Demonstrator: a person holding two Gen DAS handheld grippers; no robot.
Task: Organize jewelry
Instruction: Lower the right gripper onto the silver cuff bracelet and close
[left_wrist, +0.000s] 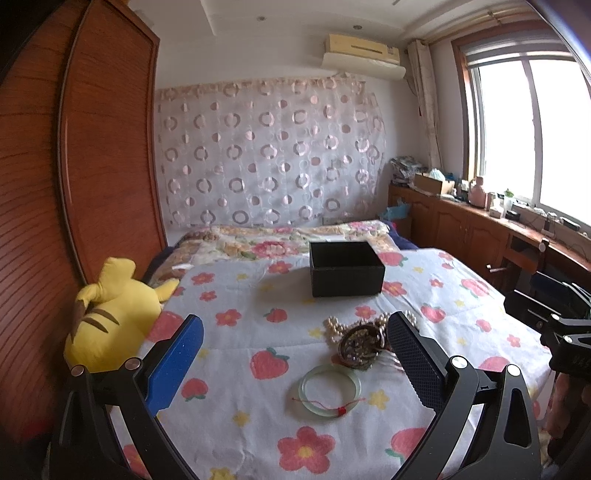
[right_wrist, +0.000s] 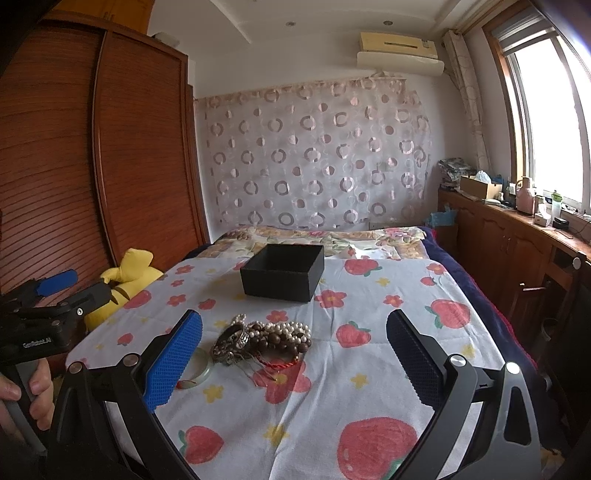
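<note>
A pile of jewelry (right_wrist: 258, 341) lies on the flowered bedsheet: pearl strands (right_wrist: 291, 328), dark wooden beads, a silver bracelet (right_wrist: 231, 341) and a red cord. It also shows in the left wrist view (left_wrist: 360, 341). A pale green jade bangle (left_wrist: 330, 390) lies nearest me; in the right wrist view (right_wrist: 199, 371) my blue finger partly hides it. An open black box (left_wrist: 345, 268) stands farther back, also in the right wrist view (right_wrist: 282, 272). My left gripper (left_wrist: 295, 363) is open above the bangle. My right gripper (right_wrist: 293, 356) is open just short of the pile.
A yellow plush toy (left_wrist: 110, 317) lies at the bed's left edge by the wooden wardrobe (left_wrist: 107, 155). A flowered quilt (left_wrist: 273, 240) lies behind the box. A wooden cabinet (right_wrist: 517, 240) with clutter runs along the window on the right.
</note>
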